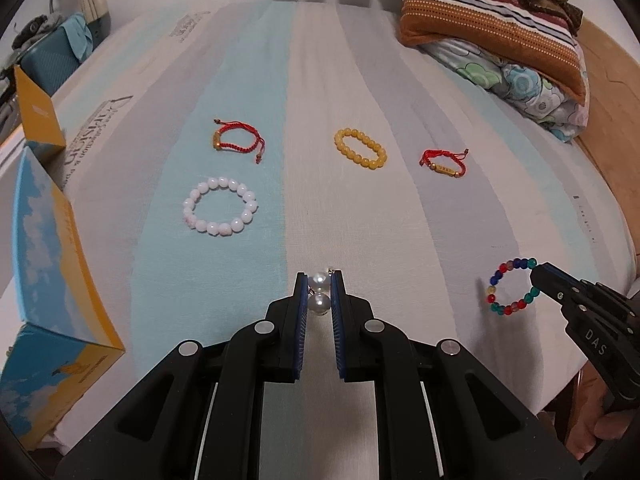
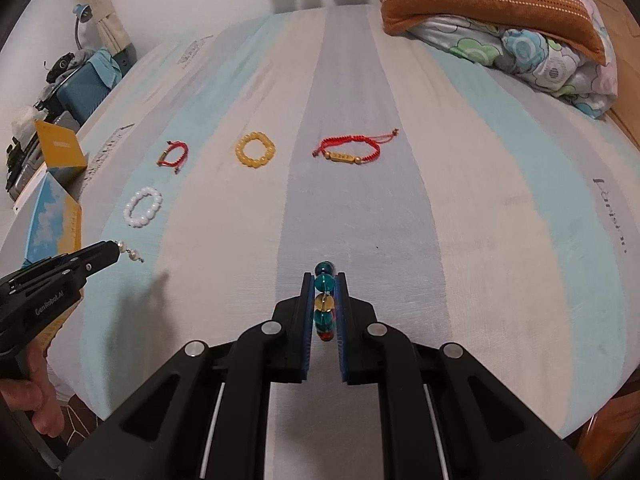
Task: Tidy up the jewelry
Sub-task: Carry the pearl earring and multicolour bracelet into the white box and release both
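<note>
My left gripper (image 1: 319,286) is shut on a pearl piece (image 1: 319,302), two white pearls with a small metal end, held above the striped bed sheet; it also shows in the right wrist view (image 2: 130,253). My right gripper (image 2: 324,284) is shut on a multicolour bead bracelet (image 2: 323,304), seen edge-on; in the left wrist view the bracelet (image 1: 510,286) hangs as a ring from the right gripper (image 1: 536,274). On the sheet lie a white bead bracelet (image 1: 220,211), a yellow bead bracelet (image 1: 360,149) and two red cord bracelets (image 1: 238,141) (image 1: 442,164).
An open blue and yellow box (image 1: 52,280) stands at the bed's left edge. Folded blankets and a floral quilt (image 1: 500,32) are stacked at the far right. A bedside stand with clutter (image 2: 60,80) is beyond the left edge.
</note>
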`<act>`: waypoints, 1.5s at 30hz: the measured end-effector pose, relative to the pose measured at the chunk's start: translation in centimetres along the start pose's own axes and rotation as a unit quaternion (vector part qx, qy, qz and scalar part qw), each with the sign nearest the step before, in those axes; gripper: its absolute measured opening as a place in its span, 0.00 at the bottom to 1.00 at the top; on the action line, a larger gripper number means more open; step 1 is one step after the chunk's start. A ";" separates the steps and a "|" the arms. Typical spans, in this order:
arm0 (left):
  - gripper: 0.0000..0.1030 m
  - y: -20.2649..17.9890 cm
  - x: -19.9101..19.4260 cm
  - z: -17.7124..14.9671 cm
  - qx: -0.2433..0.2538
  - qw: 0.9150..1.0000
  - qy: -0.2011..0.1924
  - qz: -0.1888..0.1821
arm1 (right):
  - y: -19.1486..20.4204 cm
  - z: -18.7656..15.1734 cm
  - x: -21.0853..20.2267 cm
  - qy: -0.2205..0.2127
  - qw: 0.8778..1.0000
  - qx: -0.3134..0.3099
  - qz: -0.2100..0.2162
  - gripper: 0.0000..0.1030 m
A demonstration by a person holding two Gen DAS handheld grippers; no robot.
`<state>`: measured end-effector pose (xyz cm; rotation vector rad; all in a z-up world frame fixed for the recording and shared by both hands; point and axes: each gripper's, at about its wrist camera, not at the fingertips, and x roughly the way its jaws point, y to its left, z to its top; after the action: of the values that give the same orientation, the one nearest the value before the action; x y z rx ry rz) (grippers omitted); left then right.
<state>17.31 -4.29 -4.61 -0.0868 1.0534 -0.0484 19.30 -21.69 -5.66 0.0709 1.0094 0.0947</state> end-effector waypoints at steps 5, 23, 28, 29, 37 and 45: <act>0.10 0.7 -1.8 -0.2 -0.006 1.000 -0.006 0.000 | 1.3 0.4 -1.5 -0.010 1.000 -0.010 0.003 0.09; 0.11 7.6 -9.8 -0.6 -0.039 0.999 -0.023 0.014 | 10.9 2.4 -6.1 -0.031 0.997 -0.066 0.037 0.09; 0.11 10.9 -11.7 -0.7 -0.058 0.998 -0.028 0.018 | 15.2 2.9 -6.9 -0.038 0.994 -0.087 0.050 0.09; 0.11 11.6 -12.2 -0.8 -0.063 0.997 -0.032 0.019 | 15.9 3.0 -7.0 -0.039 0.994 -0.091 0.053 0.09; 0.11 16.9 -15.1 -1.5 -0.088 0.994 -0.043 0.041 | 23.3 3.7 -7.4 -0.049 0.988 -0.128 0.074 0.09; 0.11 22.4 -17.4 -3.0 -0.127 0.989 -0.052 0.063 | 30.7 3.7 -8.3 -0.056 0.978 -0.171 0.106 0.09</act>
<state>6.10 19.24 6.88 -0.2512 0.9552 0.2036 16.60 7.82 6.44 -0.1310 0.8589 0.4529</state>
